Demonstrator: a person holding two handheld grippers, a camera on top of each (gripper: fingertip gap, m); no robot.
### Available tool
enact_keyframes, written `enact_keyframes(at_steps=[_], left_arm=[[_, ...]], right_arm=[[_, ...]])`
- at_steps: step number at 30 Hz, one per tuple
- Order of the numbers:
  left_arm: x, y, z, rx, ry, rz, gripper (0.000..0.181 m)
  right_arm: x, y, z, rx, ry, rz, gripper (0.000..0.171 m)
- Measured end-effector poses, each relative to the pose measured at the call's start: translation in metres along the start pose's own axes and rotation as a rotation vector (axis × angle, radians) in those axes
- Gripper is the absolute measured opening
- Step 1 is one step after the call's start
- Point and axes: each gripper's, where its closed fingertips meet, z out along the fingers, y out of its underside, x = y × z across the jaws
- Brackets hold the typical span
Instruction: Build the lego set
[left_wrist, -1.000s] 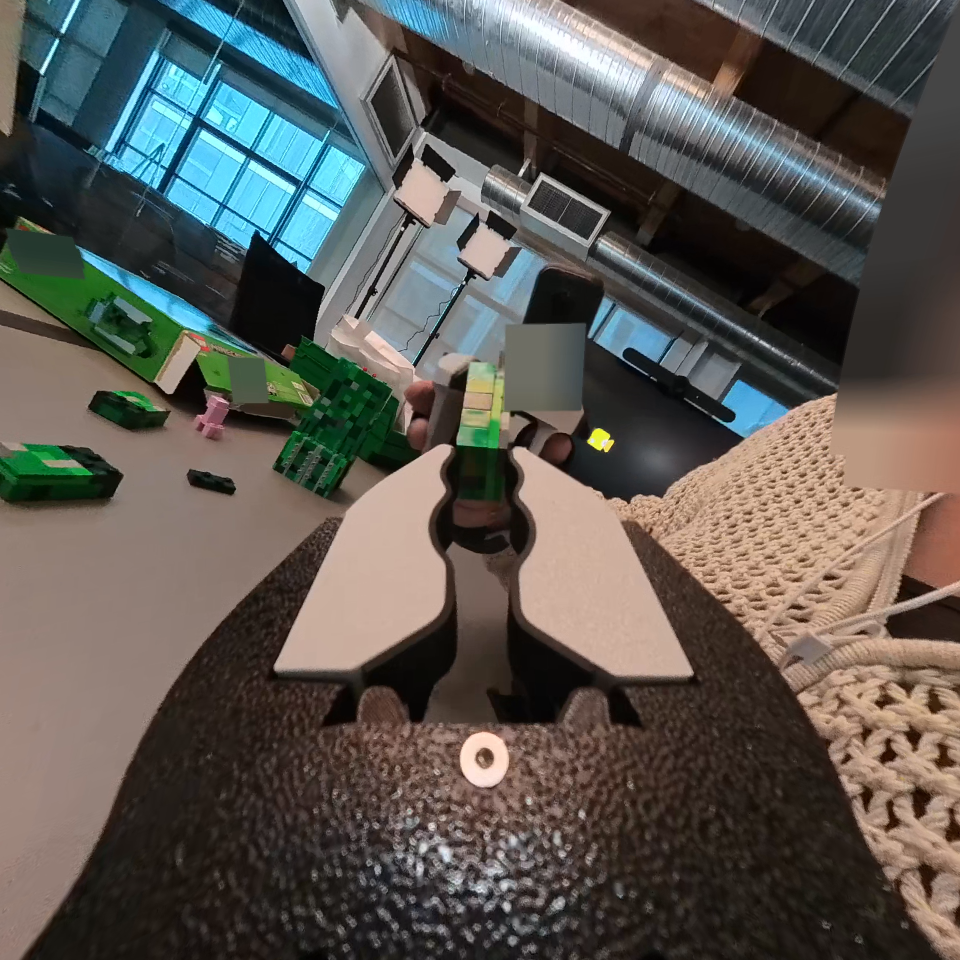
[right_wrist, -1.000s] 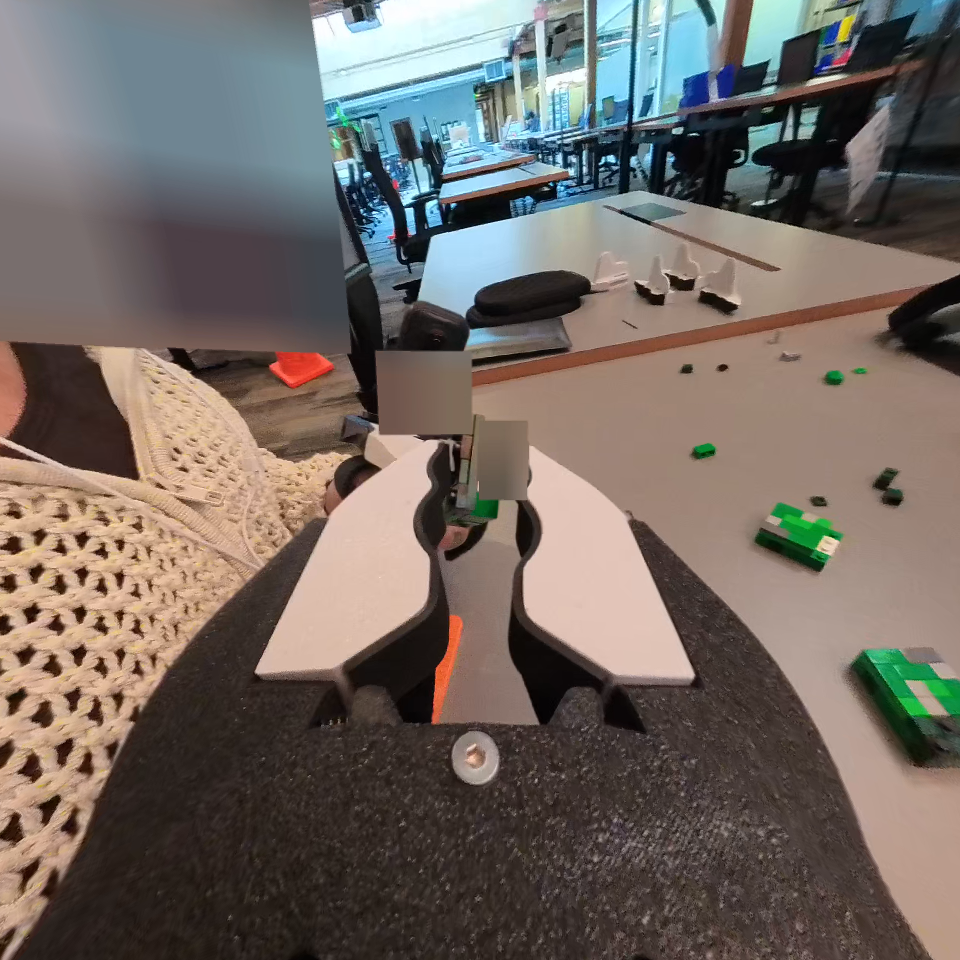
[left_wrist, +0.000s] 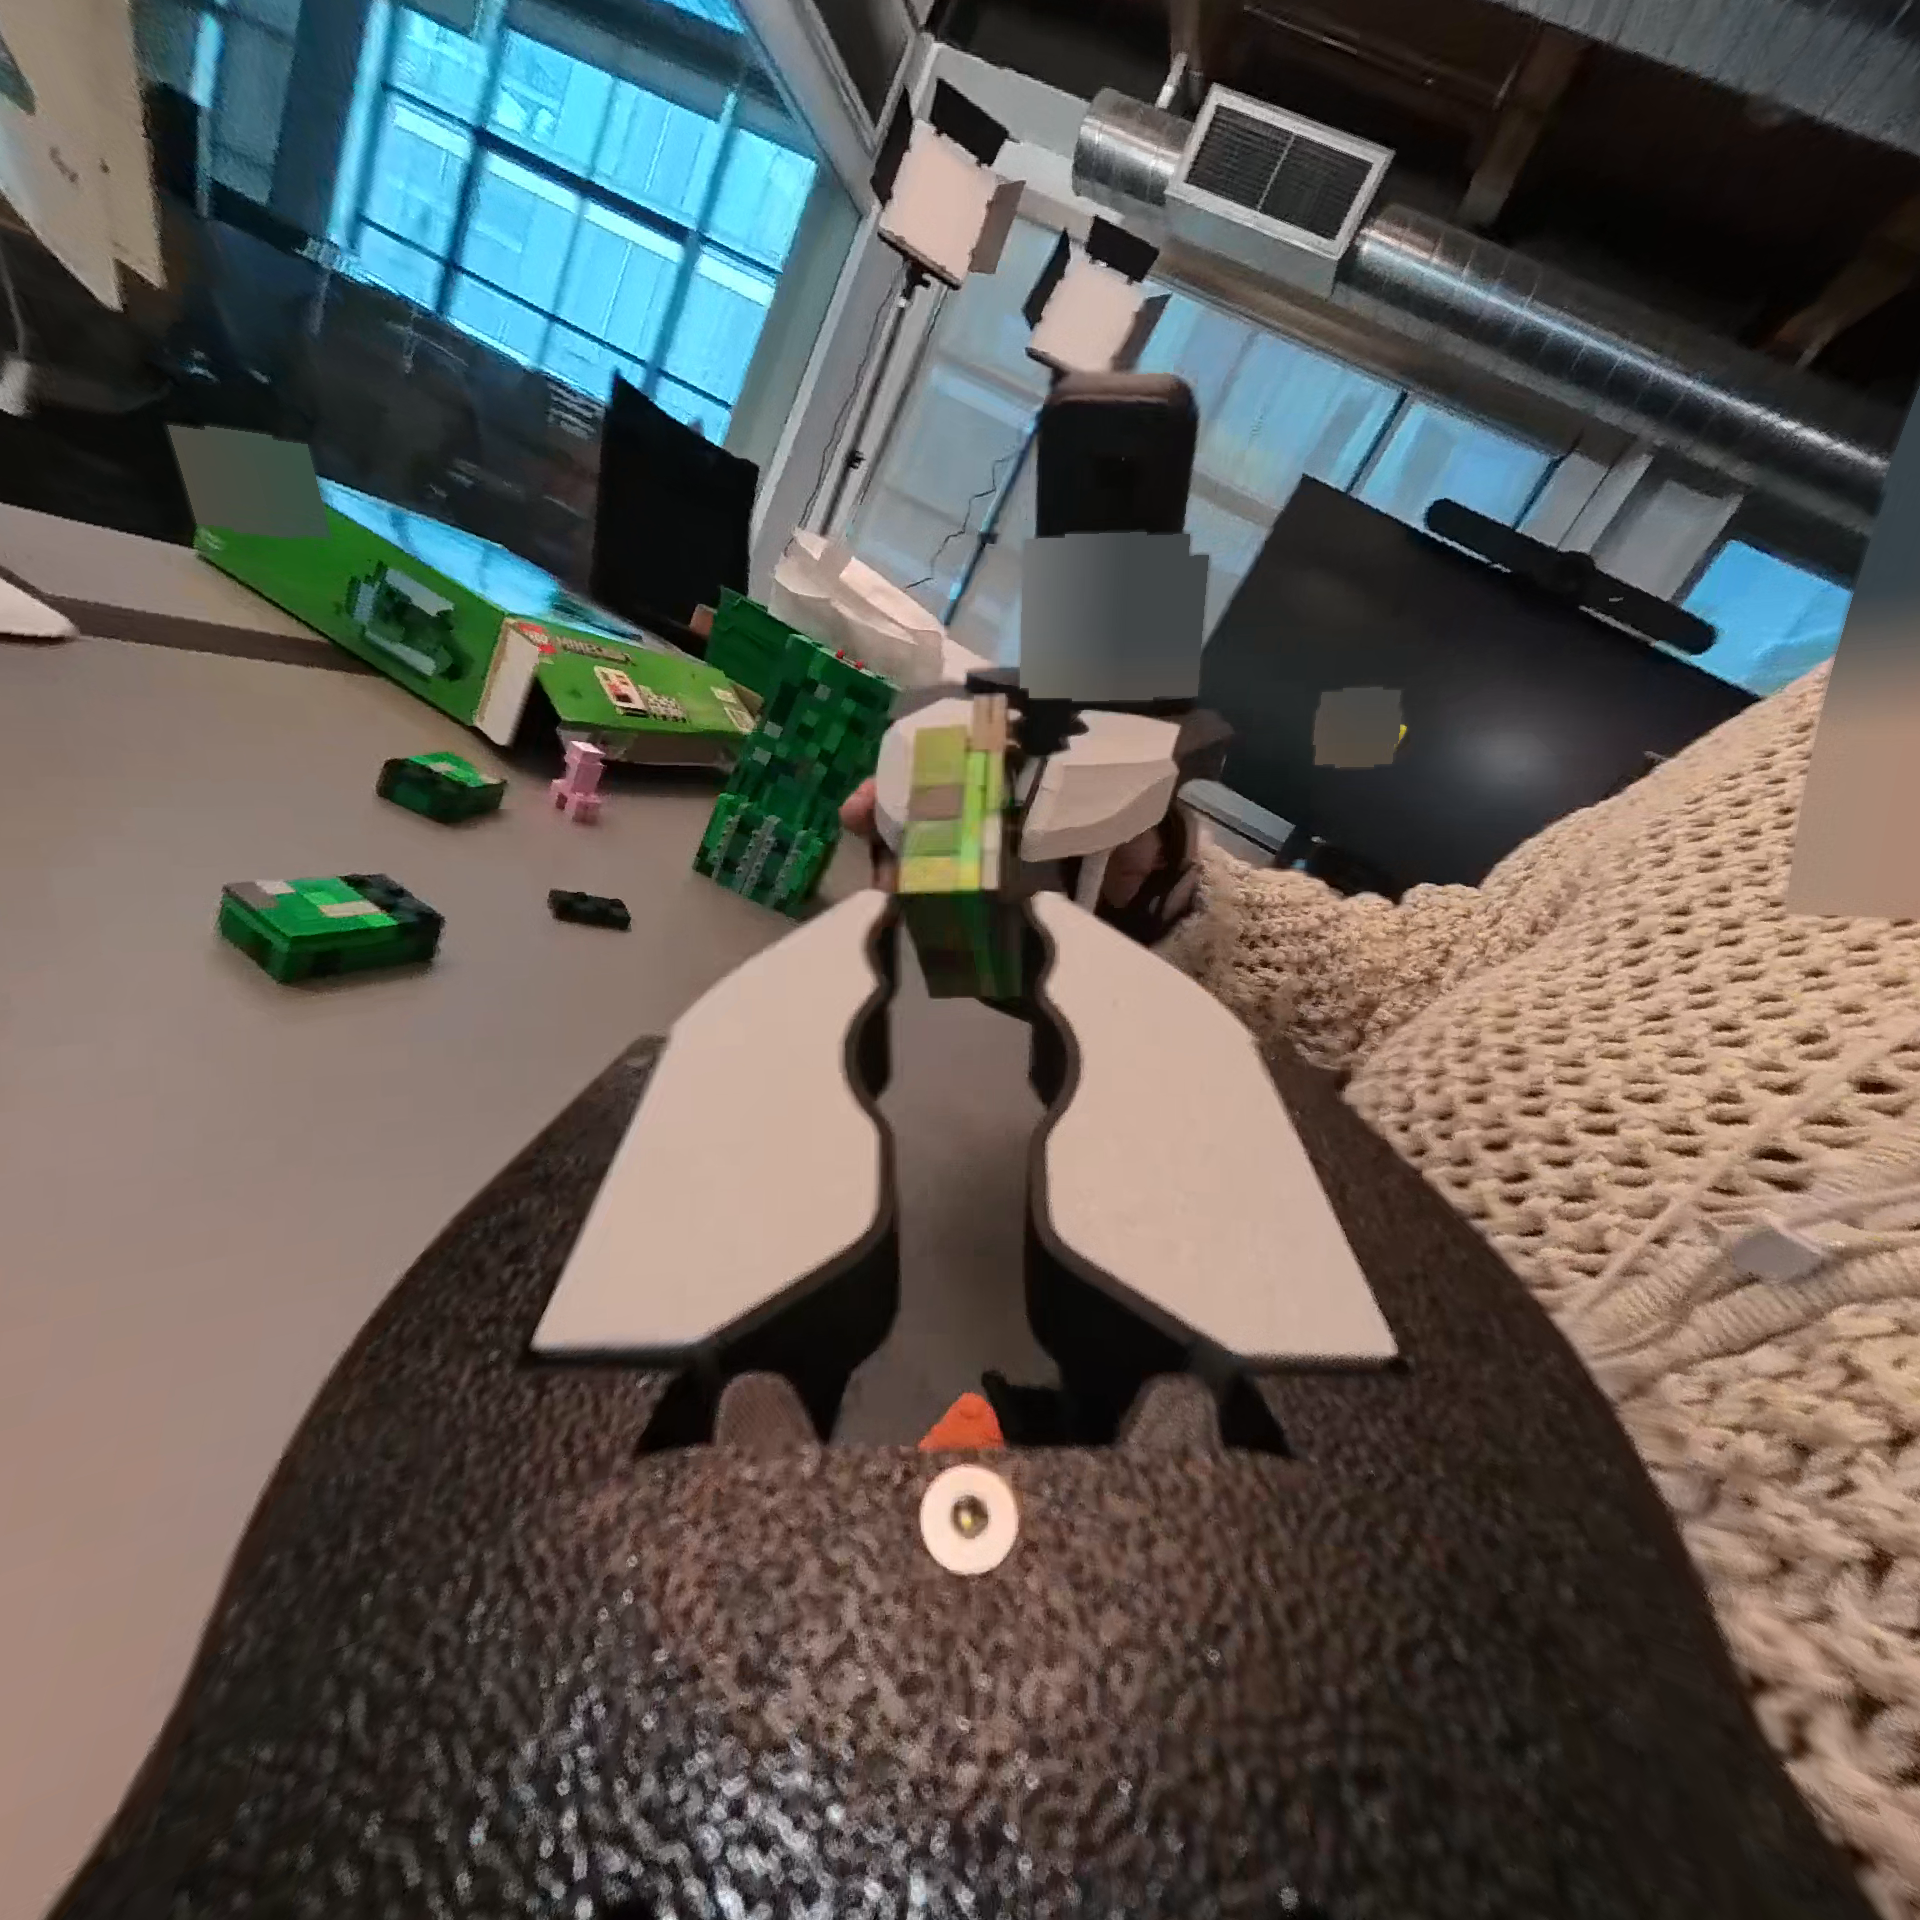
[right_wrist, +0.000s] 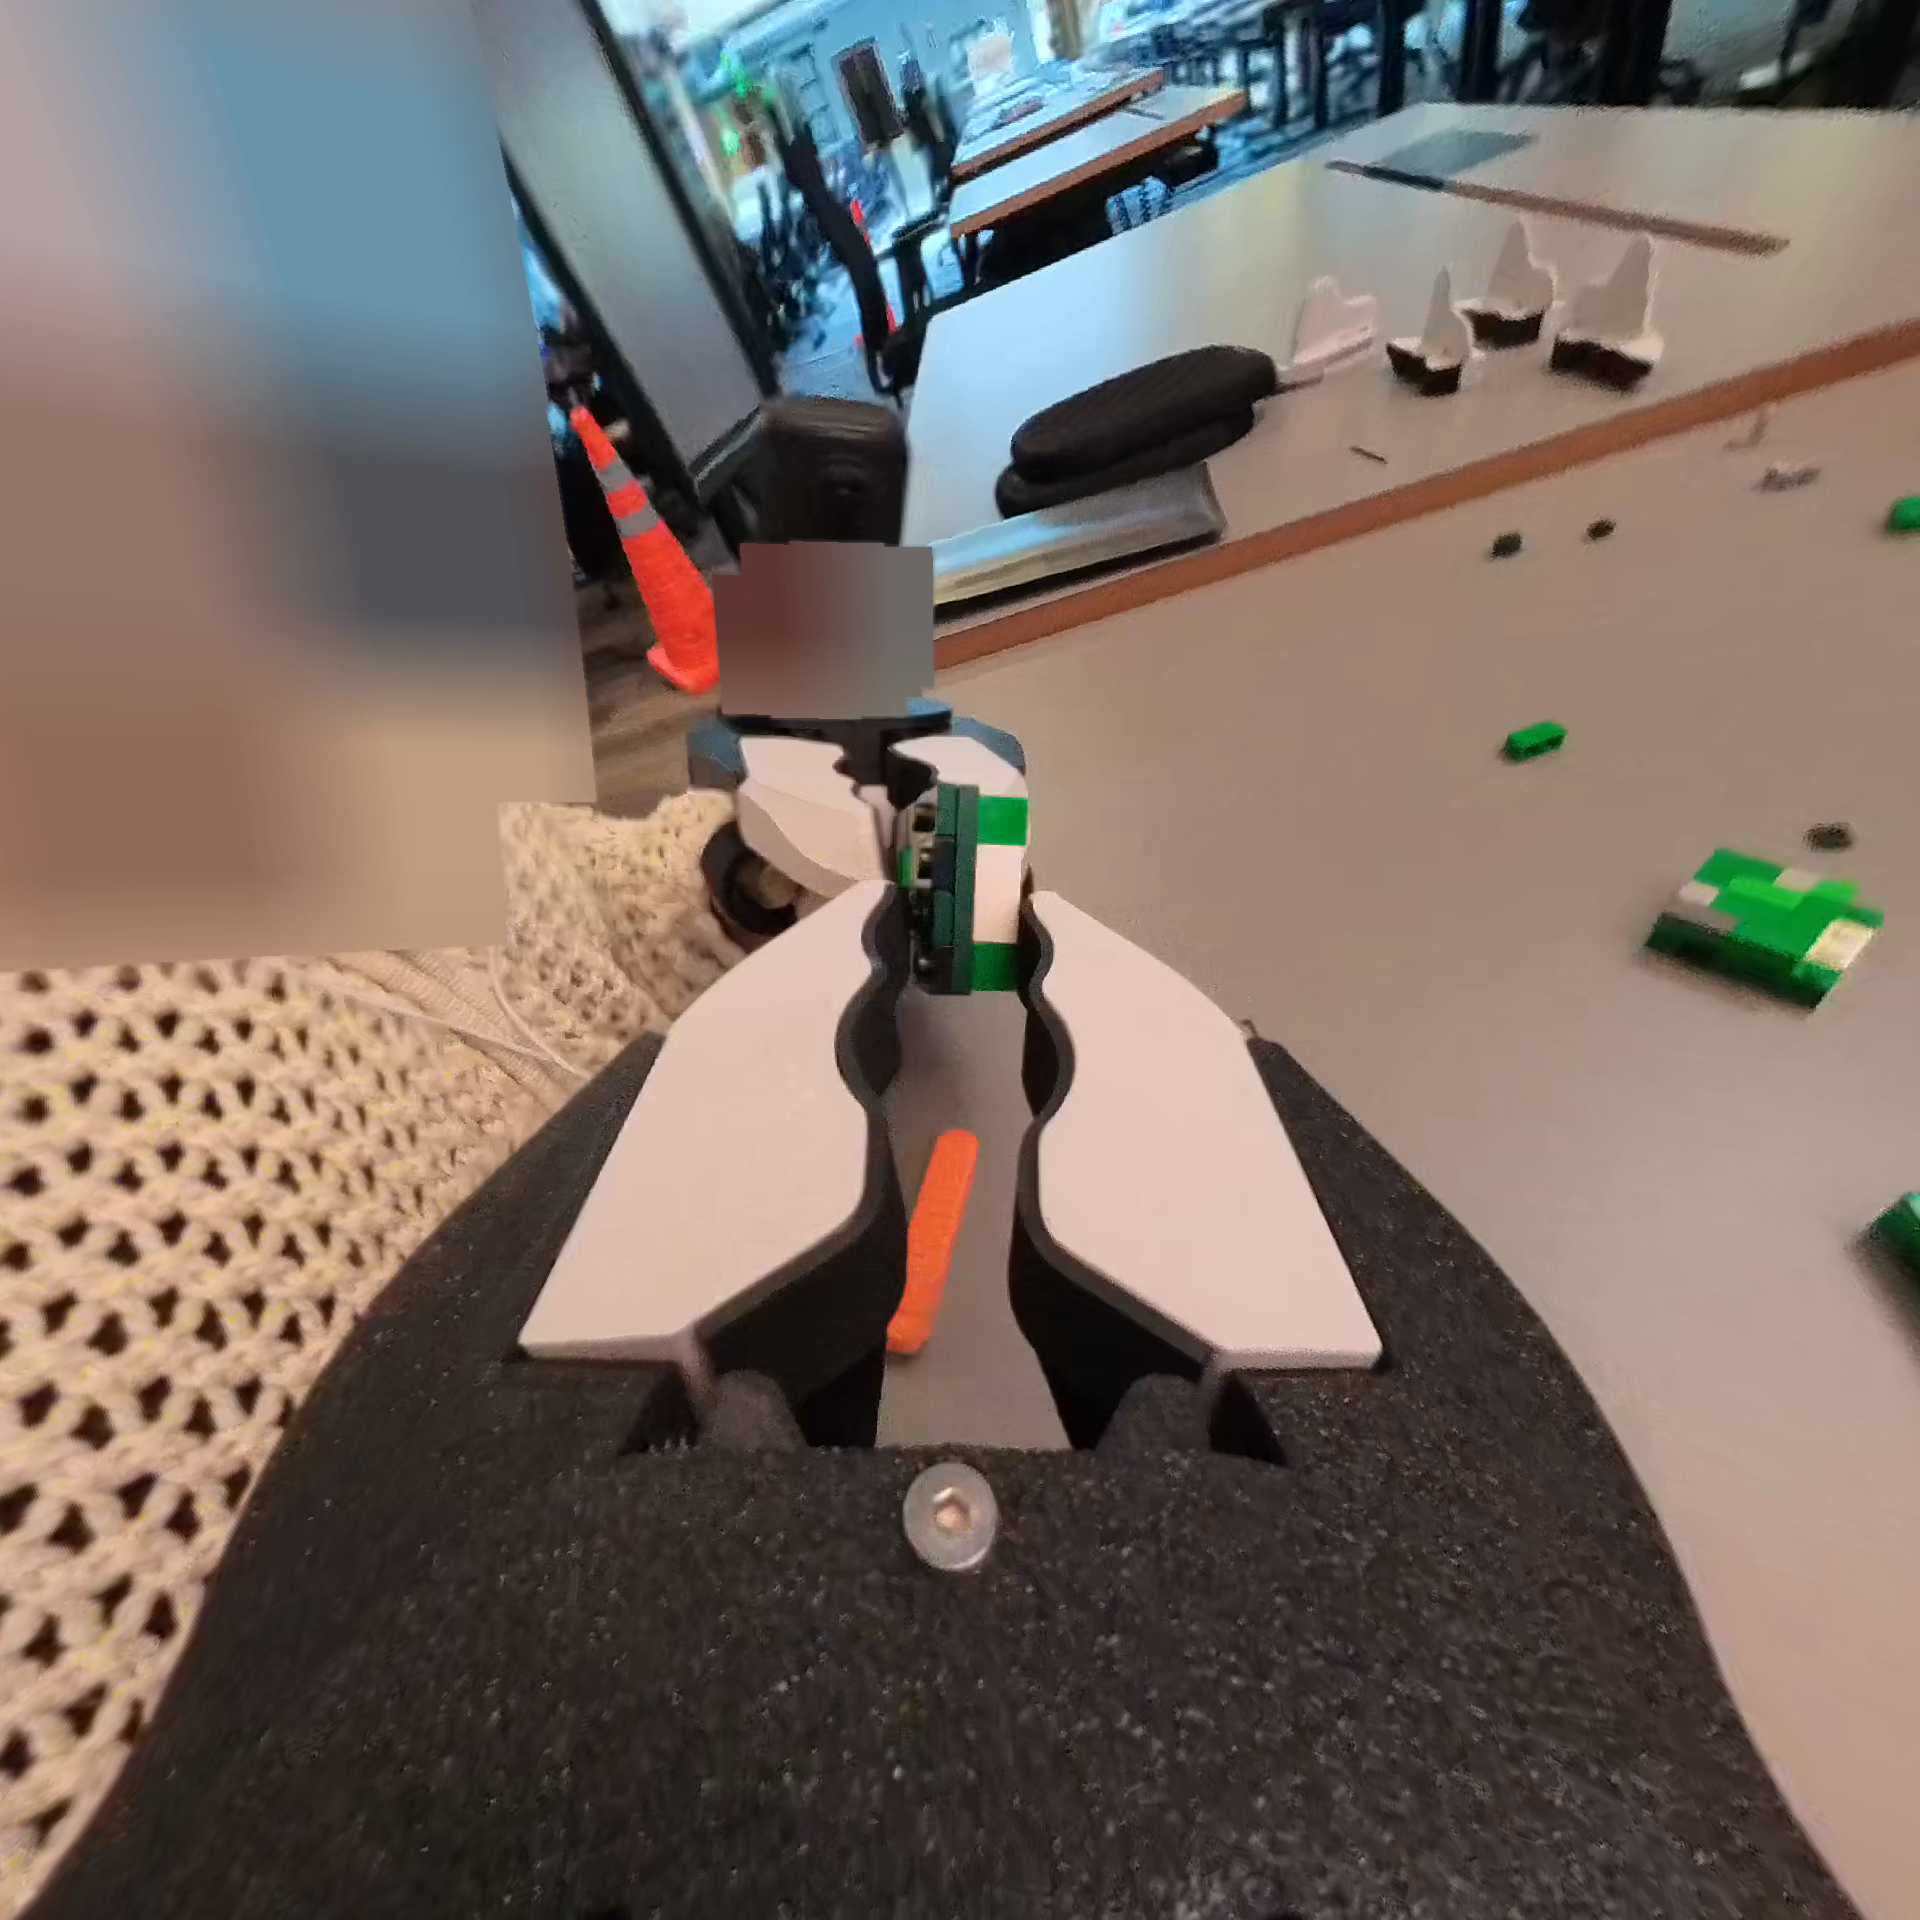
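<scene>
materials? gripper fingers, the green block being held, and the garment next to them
Left gripper fingers: look like rigid plastic, matte pale-grey faces over black edges, likely printed. Green block: moulded plastic bricks, smooth and slightly glossy, with crisp seams. Sweater: cream open-weave knit, thick yarn with visible holes; fibre can't be told.

Printing shows on the green lego box (left_wrist: 436, 613) lying on the bench (left_wrist: 208, 1091), and on the flattened green carton (left_wrist: 644, 701) beside it; elsewhere nothing legible, patches cover the rest.
</scene>
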Motion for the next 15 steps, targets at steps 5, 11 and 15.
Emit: enact_keyframes(at_steps=[5, 11, 15], left_arm=[[-0.031, 0.013, 0.002, -0.118, -0.281, 0.322, 0.081], [-0.047, 0.020, 0.009, -0.238, -0.511, 0.789, 0.039], [-0.055, 0.023, 0.006, -0.271, -0.510, 0.723, 0.037]], right_arm=[[0.030, 0.013, -0.001, 0.019, 0.026, 0.345, 0.019], [0.035, 0.021, 0.008, 0.057, -0.060, 0.564, 0.019], [0.041, 0.026, 0.010, 0.060, -0.042, 0.577, 0.025]])
